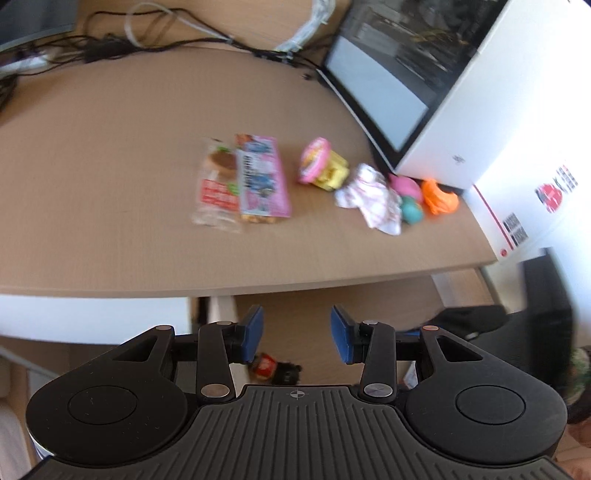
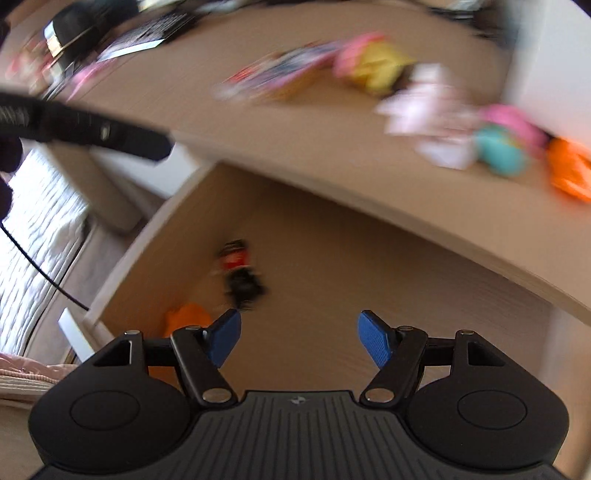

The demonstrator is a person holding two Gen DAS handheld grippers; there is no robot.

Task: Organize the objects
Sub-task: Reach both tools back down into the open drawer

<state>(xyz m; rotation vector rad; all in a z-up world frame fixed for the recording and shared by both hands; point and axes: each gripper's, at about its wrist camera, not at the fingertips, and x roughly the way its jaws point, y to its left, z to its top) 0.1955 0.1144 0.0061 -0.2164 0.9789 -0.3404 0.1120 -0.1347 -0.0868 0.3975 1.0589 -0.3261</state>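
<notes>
On the wooden table (image 1: 110, 166) lie two snack packets, one clear and red (image 1: 218, 184), one pink (image 1: 262, 177). To their right follow a pink and yellow toy (image 1: 323, 164), a white cloth (image 1: 373, 197), a pink and teal toy (image 1: 408, 195) and an orange toy (image 1: 439, 197). My left gripper (image 1: 297, 338) hangs open and empty in front of the table edge. My right gripper (image 2: 299, 341) is open and empty above a lower wooden compartment (image 2: 332, 258). In the compartment lie a red and black toy (image 2: 240, 273) and an orange thing (image 2: 186, 319). The right view is blurred.
An open laptop (image 1: 388, 85) and a white box (image 1: 480, 110) stand at the table's right. Cables (image 1: 147, 33) run along its back. A black blurred bar (image 2: 85, 129) crosses the upper left of the right wrist view, over white bedding (image 2: 40, 221).
</notes>
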